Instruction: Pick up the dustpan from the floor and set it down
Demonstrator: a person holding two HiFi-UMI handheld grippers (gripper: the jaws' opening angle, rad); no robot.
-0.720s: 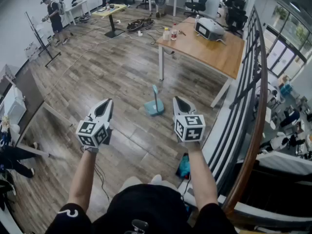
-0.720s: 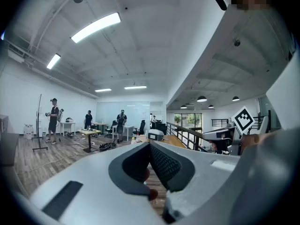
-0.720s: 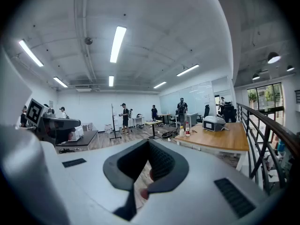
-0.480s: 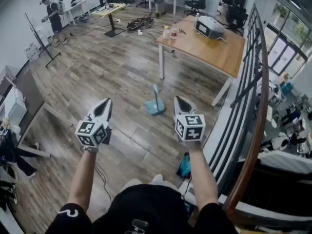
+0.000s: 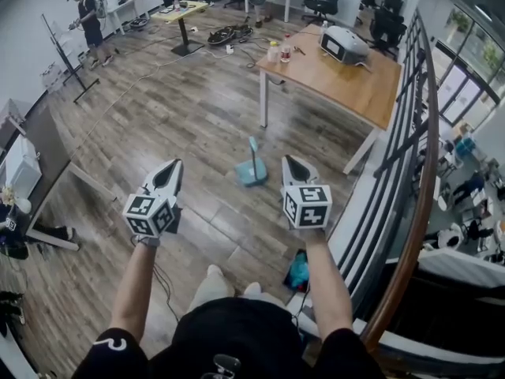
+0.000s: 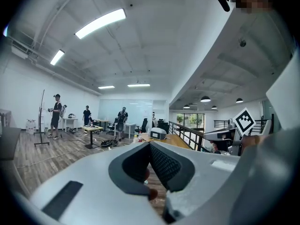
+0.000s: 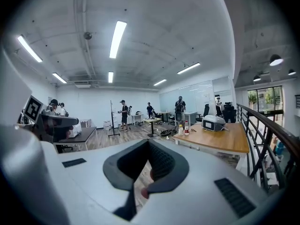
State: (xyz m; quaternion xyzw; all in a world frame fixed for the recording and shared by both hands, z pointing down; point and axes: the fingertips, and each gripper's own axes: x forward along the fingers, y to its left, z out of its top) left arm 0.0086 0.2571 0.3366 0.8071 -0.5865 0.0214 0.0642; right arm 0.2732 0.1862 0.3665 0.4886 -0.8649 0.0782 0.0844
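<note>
My left gripper point(image 5: 175, 166) and right gripper point(image 5: 289, 161) are both pinched shut and empty, held roughly level. Dustpan point(image 5: 250, 175) sits on the floor point(image 5: 181, 109) just ahead, between the 2 tips, nearer the right one. Pan lies flat, handle point(image 5: 252, 150) stands upright. I'd use the right: open, drop, clamp the handle. Table point(image 5: 355, 89) stands beyond.

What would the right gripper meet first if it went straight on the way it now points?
Nothing close: the right gripper points almost level over the floor, passing right of the dustpan and just left of the wooden table. It might clip the table's corner; depth is unclear.
</note>
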